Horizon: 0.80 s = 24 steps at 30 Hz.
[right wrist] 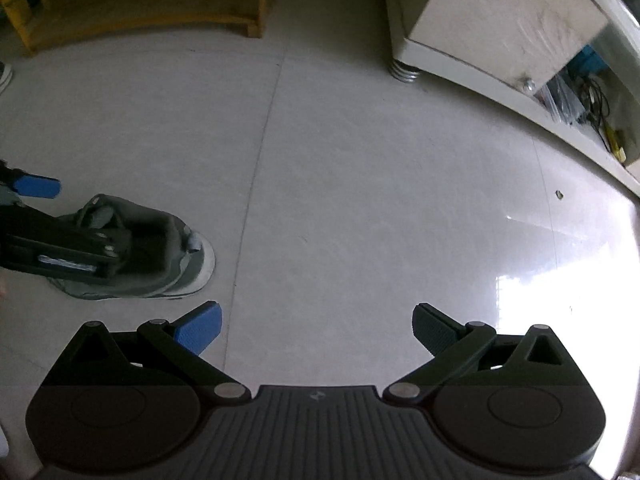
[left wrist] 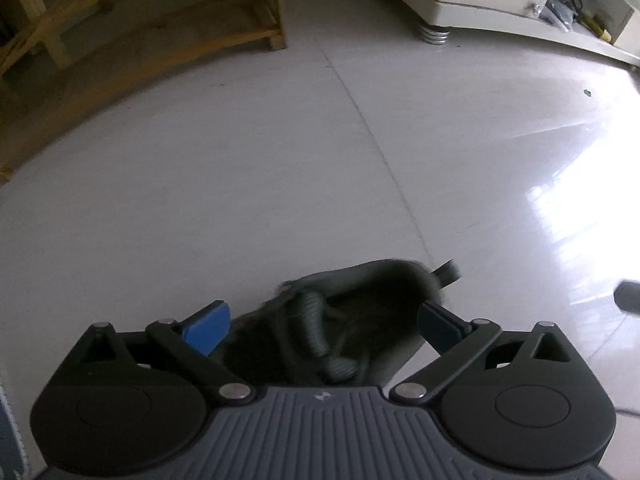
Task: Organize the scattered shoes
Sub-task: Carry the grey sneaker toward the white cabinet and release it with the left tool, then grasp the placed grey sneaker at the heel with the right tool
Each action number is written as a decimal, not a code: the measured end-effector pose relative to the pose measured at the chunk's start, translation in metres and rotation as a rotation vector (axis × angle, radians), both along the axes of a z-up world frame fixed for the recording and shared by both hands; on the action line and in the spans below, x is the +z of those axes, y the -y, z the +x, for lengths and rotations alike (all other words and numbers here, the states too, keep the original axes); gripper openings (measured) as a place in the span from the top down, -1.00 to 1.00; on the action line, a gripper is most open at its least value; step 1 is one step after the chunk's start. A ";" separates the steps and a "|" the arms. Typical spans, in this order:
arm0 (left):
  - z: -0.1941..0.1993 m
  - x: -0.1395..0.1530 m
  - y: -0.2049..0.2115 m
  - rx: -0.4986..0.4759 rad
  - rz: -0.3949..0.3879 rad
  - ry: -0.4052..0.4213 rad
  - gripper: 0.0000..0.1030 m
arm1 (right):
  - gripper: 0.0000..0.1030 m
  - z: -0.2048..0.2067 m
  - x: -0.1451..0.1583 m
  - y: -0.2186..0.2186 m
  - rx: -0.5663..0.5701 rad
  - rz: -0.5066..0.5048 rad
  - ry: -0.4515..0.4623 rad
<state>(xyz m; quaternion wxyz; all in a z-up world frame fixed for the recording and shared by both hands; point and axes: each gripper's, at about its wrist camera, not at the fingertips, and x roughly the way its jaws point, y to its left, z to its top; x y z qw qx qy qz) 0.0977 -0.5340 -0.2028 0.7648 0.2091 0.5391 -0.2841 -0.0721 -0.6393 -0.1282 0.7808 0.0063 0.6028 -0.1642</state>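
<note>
Resting on the pale tiled floor, a grey-green sneaker with a whitish sole, heel end toward the grout line, well apart from the wooden shoe rack at the far left. Straddled by the left gripper: jaws spread wide, blue pad just beside one flank of the sneaker, dark pad close by the other flank near the heel tab; contact with either pad cannot be told. Laces thick and ribbed, lying across the tongue, right under the gripper body. Seen again from the right wrist view as a dark linkage laid over the sneaker's opening, with one blue fingertip hanging clear above the floor beyond it.

Held over bare tile, the right gripper, jaws released and wide, nothing between them, sneaker off to its left and near its blue pad. Standing at the far right, a cream cabinet on a ribbed metal foot, cables and clutter in its open shelf. Showing at the far left edge, the rim of another shoe, mostly cut off. Bright window glare on the tile at right.
</note>
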 end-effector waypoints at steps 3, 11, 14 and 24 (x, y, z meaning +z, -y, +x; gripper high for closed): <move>0.004 0.022 -0.047 -0.017 0.000 0.059 -0.96 | -1.00 0.004 0.001 -0.007 0.012 0.000 0.007; 0.033 0.051 -0.148 0.078 0.002 0.080 -0.96 | -1.00 0.037 0.001 -0.035 0.061 0.019 0.034; 0.041 0.051 -0.183 0.135 -0.008 0.065 -0.96 | -1.00 0.047 -0.002 -0.048 0.073 0.036 0.039; 0.056 0.037 -0.263 0.244 -0.049 0.006 -0.96 | -1.00 0.084 -0.055 -0.081 0.027 0.087 -0.056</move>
